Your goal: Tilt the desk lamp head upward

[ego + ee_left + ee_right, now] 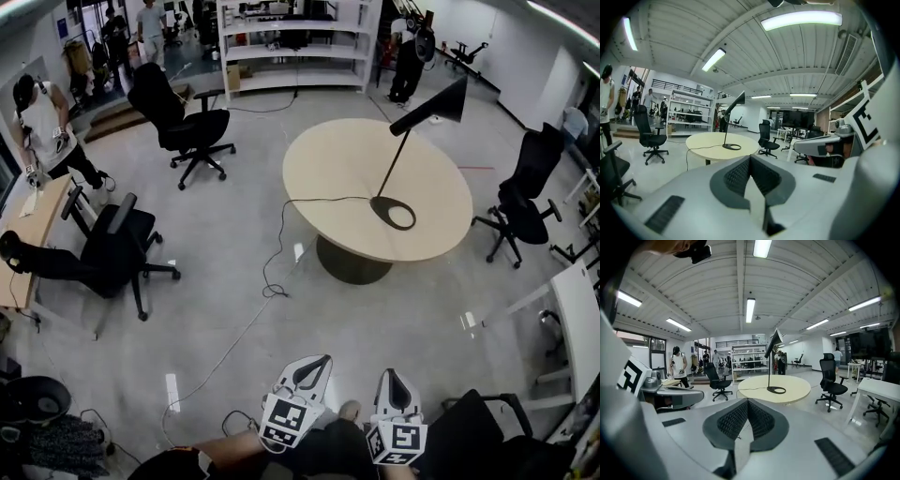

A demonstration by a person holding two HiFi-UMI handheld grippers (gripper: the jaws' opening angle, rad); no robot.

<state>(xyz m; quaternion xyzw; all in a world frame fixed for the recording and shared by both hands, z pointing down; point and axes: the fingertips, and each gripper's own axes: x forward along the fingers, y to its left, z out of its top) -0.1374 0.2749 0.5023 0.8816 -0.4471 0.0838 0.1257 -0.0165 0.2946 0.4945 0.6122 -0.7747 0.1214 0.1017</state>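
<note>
Approach step. Left tool (313, 368) and right tool (393, 384) both clenched, empty. Desk lamp (405, 150) far, on bench (323, 178). Next: close in, unclench one tool for head.

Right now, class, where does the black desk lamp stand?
In the head view, the black desk lamp stands on the round beige table's right side.

A round, pale desk (342, 173) on a dark pedestal carries a black desk lamp (395, 167) on a ring base, its thin cable (323, 199) running across the top and off the edge to the grey floor (225, 234).
</note>
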